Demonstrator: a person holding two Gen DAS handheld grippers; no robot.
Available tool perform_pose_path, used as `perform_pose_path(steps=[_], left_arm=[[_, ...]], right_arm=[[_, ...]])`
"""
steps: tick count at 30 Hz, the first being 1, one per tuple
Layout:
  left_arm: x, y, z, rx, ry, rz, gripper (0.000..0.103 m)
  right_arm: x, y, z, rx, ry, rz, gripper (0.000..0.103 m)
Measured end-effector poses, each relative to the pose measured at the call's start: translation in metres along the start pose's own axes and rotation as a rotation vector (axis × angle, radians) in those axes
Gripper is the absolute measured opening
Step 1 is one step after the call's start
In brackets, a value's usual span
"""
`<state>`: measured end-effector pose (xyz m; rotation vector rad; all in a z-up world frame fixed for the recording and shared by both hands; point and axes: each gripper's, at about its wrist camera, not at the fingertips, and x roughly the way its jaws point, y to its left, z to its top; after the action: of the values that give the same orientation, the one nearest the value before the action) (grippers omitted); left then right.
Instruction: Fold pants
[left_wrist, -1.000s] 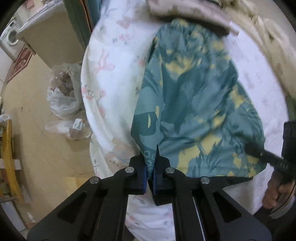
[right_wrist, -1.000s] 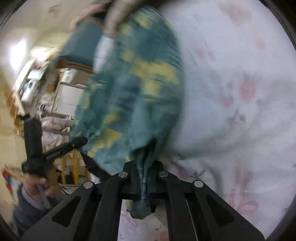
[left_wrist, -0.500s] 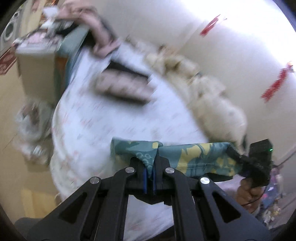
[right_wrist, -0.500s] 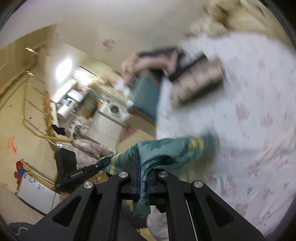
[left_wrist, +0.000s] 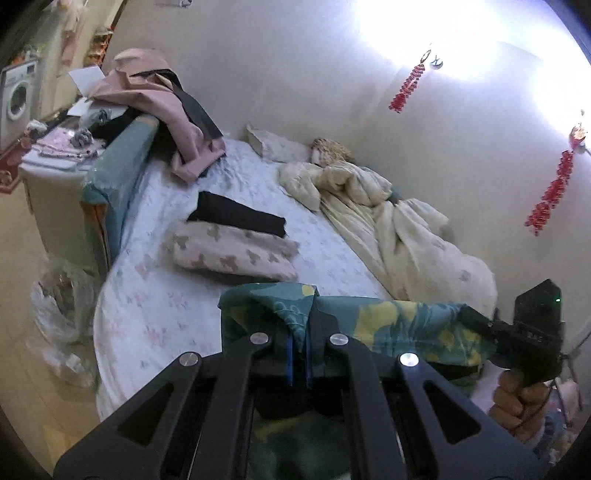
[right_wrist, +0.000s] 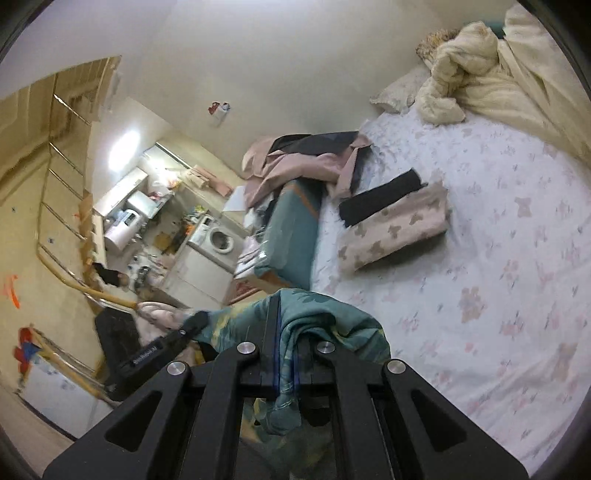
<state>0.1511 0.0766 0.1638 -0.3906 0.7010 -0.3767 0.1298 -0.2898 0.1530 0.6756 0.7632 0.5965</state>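
teal-and-yellow patterned fabric pants (left_wrist: 402, 321) are hanging in the air in front of the bed's near edge, stretched between your two tools. you are pinching one end of the cloth with your left gripper (left_wrist: 300, 354), its fingers closed down tight on a bunched fold, and the rest is running off to the right as a taut band. at the far end of that band your right gripper (left_wrist: 476, 325) is biting the other corner, with your hand (left_wrist: 517, 402) wrapped around its handle below.

seen from the right wrist, your right gripper (right_wrist: 286, 354) is clamping a thick wad of the same pants (right_wrist: 325, 317), and a tail of fabric is drooping down between the fingers.

behind the cloth, the white floral bedsheet (left_wrist: 155, 295) is carrying a folded pink garment with bear prints (left_wrist: 236, 254), with a folded black garment (left_wrist: 240, 216) lying just beyond it and touching it. a rumpled cream quilt (left_wrist: 399, 221) is lying along the wall side. a pink jacket (left_wrist: 162, 99) is draping over the teal headboard (left_wrist: 118, 166).
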Motion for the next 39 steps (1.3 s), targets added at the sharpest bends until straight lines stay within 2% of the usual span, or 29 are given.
perform_pose_path(steps=[2,5,9,11,13,16,17,18,20,21,22,24,26,27,29,31,35,37,39], left_arm=[[0.01,0.006,-0.004,-0.023,0.011,-0.005,0.002],[0.026,0.016,-0.027,-0.03,0.046,0.009,0.002],[0.065,0.04,-0.084,-0.053,0.181,0.059,0.002],[0.089,0.054,-0.12,-0.085,0.289,0.088,0.002],[0.114,0.069,-0.161,-0.117,0.424,0.139,0.003],[0.146,0.087,-0.224,-0.129,0.641,0.229,0.005],[0.154,0.093,-0.243,-0.134,0.714,0.266,0.007],[0.161,0.1,-0.263,-0.147,0.809,0.313,0.007],[0.162,0.108,-0.277,-0.157,0.878,0.367,0.009],[0.157,0.109,-0.277,-0.136,0.874,0.401,0.017],[0.151,0.108,-0.273,-0.113,0.858,0.417,0.021],[0.134,0.104,-0.257,-0.065,0.769,0.447,0.032],[0.12,0.098,-0.24,-0.048,0.664,0.47,0.032],[0.116,0.093,-0.23,-0.038,0.604,0.46,0.033],[0.12,0.081,-0.22,-0.022,0.548,0.408,0.033],[0.14,0.07,-0.22,0.007,0.556,0.331,0.032],[0.18,0.052,-0.241,0.066,0.573,0.282,0.032],[0.197,0.047,-0.248,0.125,0.584,0.287,0.032],[0.212,0.051,-0.268,0.169,0.664,0.325,0.032]], right_arm=[[0.005,-0.007,-0.001,0.005,0.005,-0.012,0.004],[0.014,-0.03,-0.014,0.024,0.042,-0.043,0.004],[0.034,-0.084,-0.053,0.09,0.137,-0.115,0.004],[0.042,-0.113,-0.077,0.131,0.191,-0.152,0.004],[0.054,-0.152,-0.11,0.195,0.282,-0.208,0.005],[0.071,-0.217,-0.179,0.361,0.481,-0.33,0.01],[0.073,-0.228,-0.192,0.382,0.526,-0.366,0.01],[0.073,-0.243,-0.215,0.42,0.608,-0.433,0.011],[0.067,-0.255,-0.235,0.454,0.69,-0.512,0.022],[0.058,-0.257,-0.24,0.469,0.704,-0.536,0.028],[0.051,-0.255,-0.238,0.463,0.692,-0.54,0.029],[0.035,-0.241,-0.223,0.392,0.643,-0.579,0.03],[0.025,-0.225,-0.203,0.317,0.571,-0.591,0.03],[0.021,-0.212,-0.189,0.27,0.511,-0.558,0.03],[0.023,-0.2,-0.173,0.2,0.447,-0.51,0.03],[0.042,-0.187,-0.159,0.138,0.424,-0.489,0.03],[0.095,-0.191,-0.172,0.078,0.461,-0.492,0.029],[0.121,-0.199,-0.187,0.056,0.495,-0.526,0.029],[0.139,-0.213,-0.206,0.053,0.555,-0.586,0.029]])
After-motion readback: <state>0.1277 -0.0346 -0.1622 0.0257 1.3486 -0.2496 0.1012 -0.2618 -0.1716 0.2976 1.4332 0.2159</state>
